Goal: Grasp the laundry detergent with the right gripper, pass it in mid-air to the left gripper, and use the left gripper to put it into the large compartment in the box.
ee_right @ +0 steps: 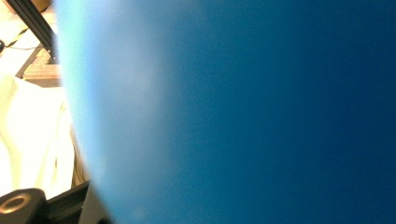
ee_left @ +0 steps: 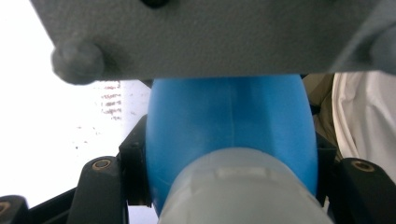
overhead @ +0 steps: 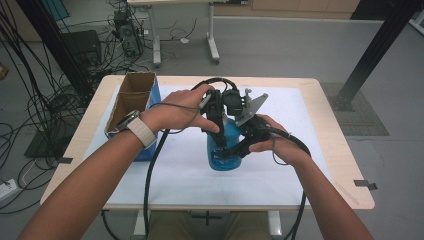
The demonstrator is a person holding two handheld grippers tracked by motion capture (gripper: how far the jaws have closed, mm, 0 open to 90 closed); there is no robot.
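A: Left gripper (overhead: pixel 218 131) first. Jaws clamped on the blue bottle (overhead: pixel 226 150), one on each flank, up near its pale cap (ee_left: pixel 243 186). Left gripper view has the blue shoulder wedged between both black jaws.

B: Right gripper (overhead: pixel 240 147)?

A: Also closed on the same bottle, coming in from the right side, lower on the body. Right gripper view is up against the blue wall (ee_right: pixel 243 112), blurred, so I can't tell the exact contact there.

B: Where's the bottle?

A: Middle of the bench (overhead: pixel 320 107), over the white sheet (overhead: pixel 290 125). Whether the base touches the sheet, can't tell. The right gripper's grey plate (overhead: pixel 250 107) sits just above and behind the bottle.

B: Edges, room?

A: Open cardboard box (overhead: pixel 132 97) with blue sides at the bench's left far end, near the left edge, well apart from the bottle. The left forearm runs past its front corner. Bare sheet to the right of the bottle and in front, out to the near edge. Black cables (overhead: pixel 150 170) trail from both grippers off the near edge.

B: Beyond the bench?

A: Floor with cable tangles at left, black frame post (overhead: pixel 372 50) at far right.
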